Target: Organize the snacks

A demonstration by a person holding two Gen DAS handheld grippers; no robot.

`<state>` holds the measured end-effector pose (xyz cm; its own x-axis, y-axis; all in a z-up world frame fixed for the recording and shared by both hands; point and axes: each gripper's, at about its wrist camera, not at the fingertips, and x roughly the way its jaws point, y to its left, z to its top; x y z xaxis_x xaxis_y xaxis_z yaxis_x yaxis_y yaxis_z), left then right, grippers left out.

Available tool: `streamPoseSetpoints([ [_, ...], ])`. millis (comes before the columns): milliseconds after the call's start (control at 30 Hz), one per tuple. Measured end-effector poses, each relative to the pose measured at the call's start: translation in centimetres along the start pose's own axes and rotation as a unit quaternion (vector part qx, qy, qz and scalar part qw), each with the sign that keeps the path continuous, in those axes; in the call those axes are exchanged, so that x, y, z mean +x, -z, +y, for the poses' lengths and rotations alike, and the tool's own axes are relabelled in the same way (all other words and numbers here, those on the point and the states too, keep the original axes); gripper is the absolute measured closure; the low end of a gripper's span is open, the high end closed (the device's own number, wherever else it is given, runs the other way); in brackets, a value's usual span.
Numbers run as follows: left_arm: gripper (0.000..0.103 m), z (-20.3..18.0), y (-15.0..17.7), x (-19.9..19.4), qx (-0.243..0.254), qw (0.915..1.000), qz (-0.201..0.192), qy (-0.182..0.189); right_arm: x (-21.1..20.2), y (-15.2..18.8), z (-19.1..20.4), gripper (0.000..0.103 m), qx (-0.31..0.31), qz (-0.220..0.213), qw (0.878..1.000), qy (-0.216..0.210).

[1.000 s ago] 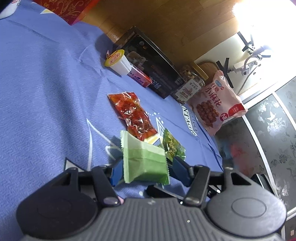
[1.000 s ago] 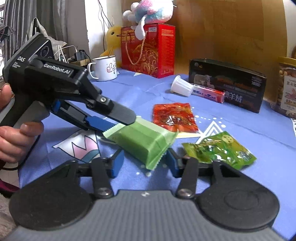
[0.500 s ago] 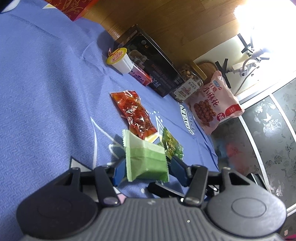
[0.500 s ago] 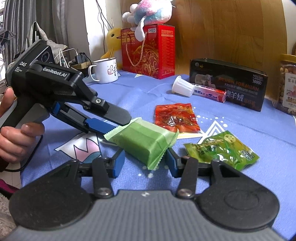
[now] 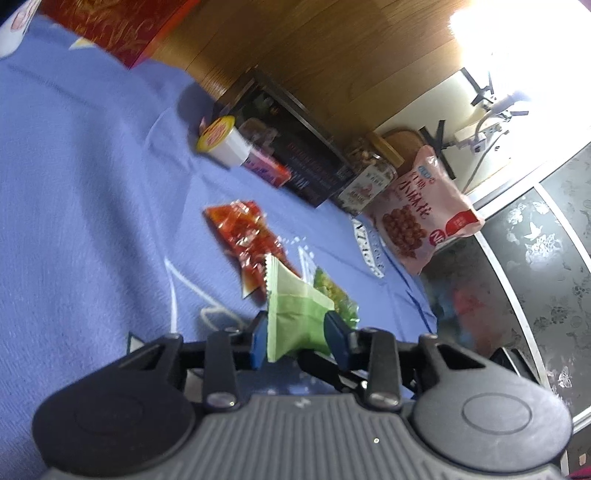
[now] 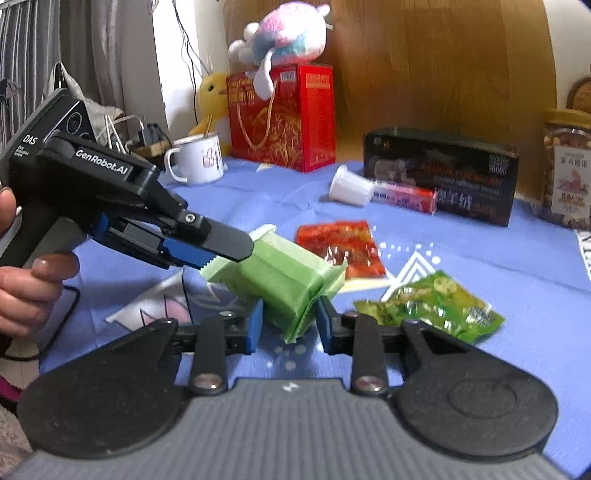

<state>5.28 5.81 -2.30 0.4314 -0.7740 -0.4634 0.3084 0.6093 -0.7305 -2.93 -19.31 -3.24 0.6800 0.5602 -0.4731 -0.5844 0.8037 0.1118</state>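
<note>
Claws, left [image 5: 297, 334] and right [image 6: 290, 321], pinch green packet [image 6: 280, 277] ends above tablecloth [image 6: 480, 258].

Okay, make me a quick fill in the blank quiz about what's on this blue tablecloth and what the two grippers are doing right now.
1. Both the left gripper and the right gripper are closed on the same light ____ packet.
2. The white cup by the black box lies on its ____.
3. The plush toy sits on top of the ____ gift bag.
4. The white mug stands to the ____ of that bag.

Missing words: green; side; red; left
</note>
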Motion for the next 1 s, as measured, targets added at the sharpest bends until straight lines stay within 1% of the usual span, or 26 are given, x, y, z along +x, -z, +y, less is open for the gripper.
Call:
streamPoseSetpoints([
  [233,0.071,-2.2,-1.3,-0.5,0.033,0.9994,-0.014,0.003,-1.2,-1.3,-0.2,0.069,0.002,-0.035,0.999,0.011],
  [467,0.071,-4.1,-3.3,0.6,0.062,0.9979,-0.019,0.007,-1.7,-2.9,-1.5,0.069,0.007,-0.057,0.998,0.029],
  [633,0.071,-4.7,-5.3,1.9,0.078,0.9968,-0.018,0.004,-1.2,-4.0,-2.8,0.069,0.010,-0.062,0.997,0.038],
  [833,0.071,-5.6,-9.5,4.2,0.102,0.9945,-0.023,-0.002,0.8,-6.6,-5.3,0.069,0.012,-0.073,0.996,0.054],
  [1000,0.071,-6.3,-14.7,7.4,0.124,0.9917,-0.032,-0.012,3.4,-9.8,-8.8,0.069,0.024,-0.081,0.994,0.070],
])
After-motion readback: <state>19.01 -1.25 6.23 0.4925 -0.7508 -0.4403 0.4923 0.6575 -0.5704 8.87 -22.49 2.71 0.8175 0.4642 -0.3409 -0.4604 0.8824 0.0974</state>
